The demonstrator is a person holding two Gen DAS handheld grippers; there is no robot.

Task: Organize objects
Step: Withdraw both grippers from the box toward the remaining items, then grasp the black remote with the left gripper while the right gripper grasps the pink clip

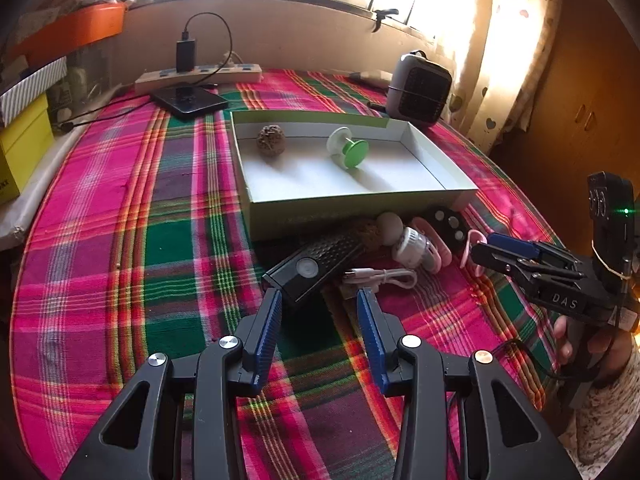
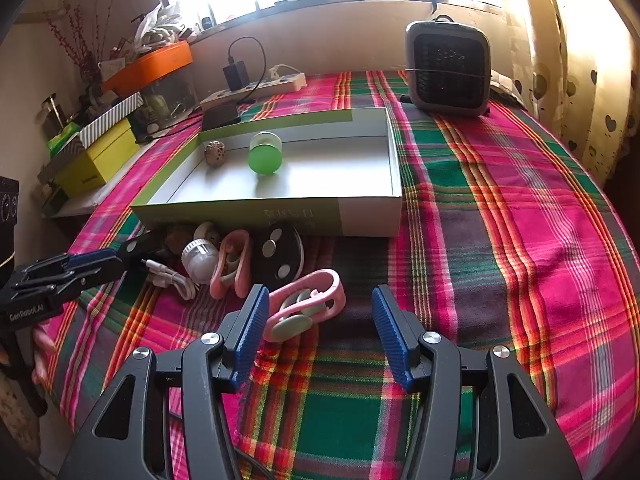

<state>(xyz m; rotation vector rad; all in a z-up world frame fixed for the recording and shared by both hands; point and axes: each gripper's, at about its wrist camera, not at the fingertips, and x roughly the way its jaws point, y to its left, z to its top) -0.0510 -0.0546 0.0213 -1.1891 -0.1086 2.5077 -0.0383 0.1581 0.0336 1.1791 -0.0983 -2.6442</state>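
**Two items boxed, a heap still waiting outside**

Two things already lie inside the open box (image 1: 436, 194): a brown lumpy ball (image 1: 271, 141) toward its left end and a green-and-white spool (image 1: 347, 147) near its middle. Everything else sits on the plaid cloth (image 1: 120, 240) just in front of the box's near wall: a black remote-like device (image 1: 320, 262), a white cable (image 1: 380, 277) beside it, a small white bulb-shaped piece (image 2: 200, 261), a black disc with silver dots (image 2: 280, 254) and two pink clips, one (image 2: 231, 262) in the heap, the other (image 2: 306, 304) nearer the camera.

The step in hand looks like the next pick-up. The left gripper (image 1: 318, 308) has its jaws apart and empty, tips just short of the black device. The right gripper (image 2: 316, 308) is spread too, with the nearer pink clip lying beside its left finger, not pinched. Next would likely be advancing to straddle one item, closing, then lifting over the box wall.
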